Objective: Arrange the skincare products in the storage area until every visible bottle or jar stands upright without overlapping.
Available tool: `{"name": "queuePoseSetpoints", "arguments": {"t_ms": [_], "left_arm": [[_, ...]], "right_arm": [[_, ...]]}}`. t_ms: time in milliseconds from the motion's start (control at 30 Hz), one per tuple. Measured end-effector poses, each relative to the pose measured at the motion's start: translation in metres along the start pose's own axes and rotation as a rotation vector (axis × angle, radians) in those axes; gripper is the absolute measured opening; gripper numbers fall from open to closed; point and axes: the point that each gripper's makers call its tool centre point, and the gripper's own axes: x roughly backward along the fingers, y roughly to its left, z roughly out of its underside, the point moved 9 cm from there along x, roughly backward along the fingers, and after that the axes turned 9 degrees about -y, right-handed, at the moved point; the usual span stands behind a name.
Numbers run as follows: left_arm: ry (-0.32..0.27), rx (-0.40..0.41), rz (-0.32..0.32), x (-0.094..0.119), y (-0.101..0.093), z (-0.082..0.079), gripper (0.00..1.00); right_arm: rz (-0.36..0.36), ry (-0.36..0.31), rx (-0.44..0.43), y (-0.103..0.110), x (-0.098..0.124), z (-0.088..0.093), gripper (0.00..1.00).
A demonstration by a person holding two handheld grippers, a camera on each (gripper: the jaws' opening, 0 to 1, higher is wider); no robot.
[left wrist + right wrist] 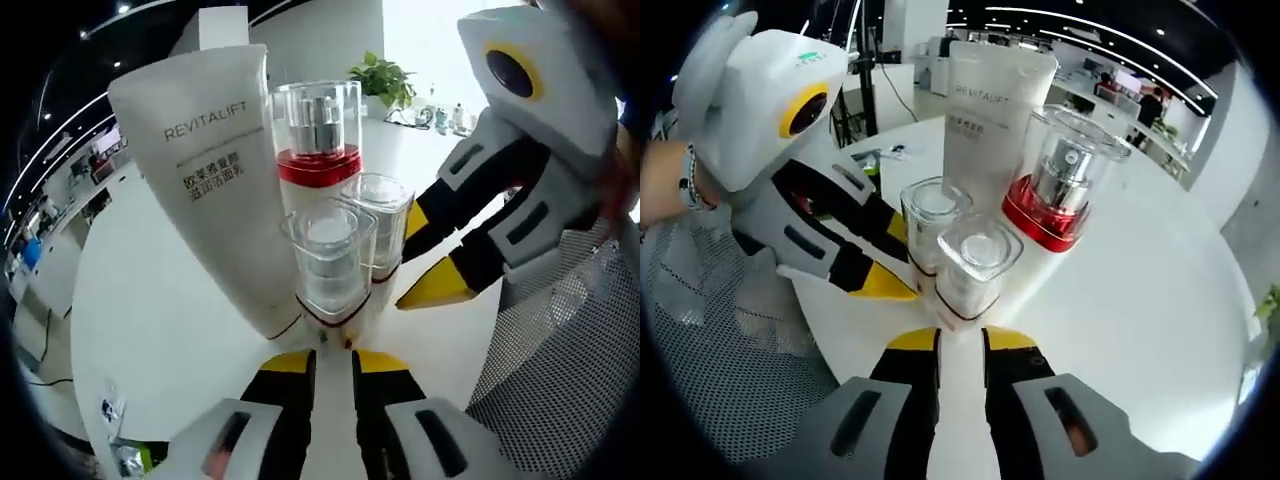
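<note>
Upright tube (215, 170) beside three clear-capped bottles (328, 262)

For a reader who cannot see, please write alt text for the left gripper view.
Four skincare products stand upright, close together on a white table: a REVITALIFT tube, a red-banded pump bottle and two clear-capped bottles. Hand-held gripper tips approach from below and right.

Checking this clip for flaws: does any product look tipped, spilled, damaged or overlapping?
Nothing stands out. The white REVITALIFT tube, the red-banded pump bottle and the two clear-capped jars all stand upright in a tight cluster on the white table, with no spill visible.
</note>
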Motion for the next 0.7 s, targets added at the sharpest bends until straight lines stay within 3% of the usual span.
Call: {"name": "queuePoseSetpoints", "arguments": {"t_ms": [133, 700], "left_arm": [[-0.003, 0.030, -0.005, -0.0004, 0.0015, -0.0010, 0.16], [-0.012, 0.006, 0.014, -0.0012, -0.0019, -0.0029, 0.16]], "right_arm": [[-0.004, 0.012, 0.002, 0.0002, -0.0004, 0.0016, 0.15], [0.029, -0.030, -0.036, -0.0053, -0.0020, -0.0020, 0.13]]}}
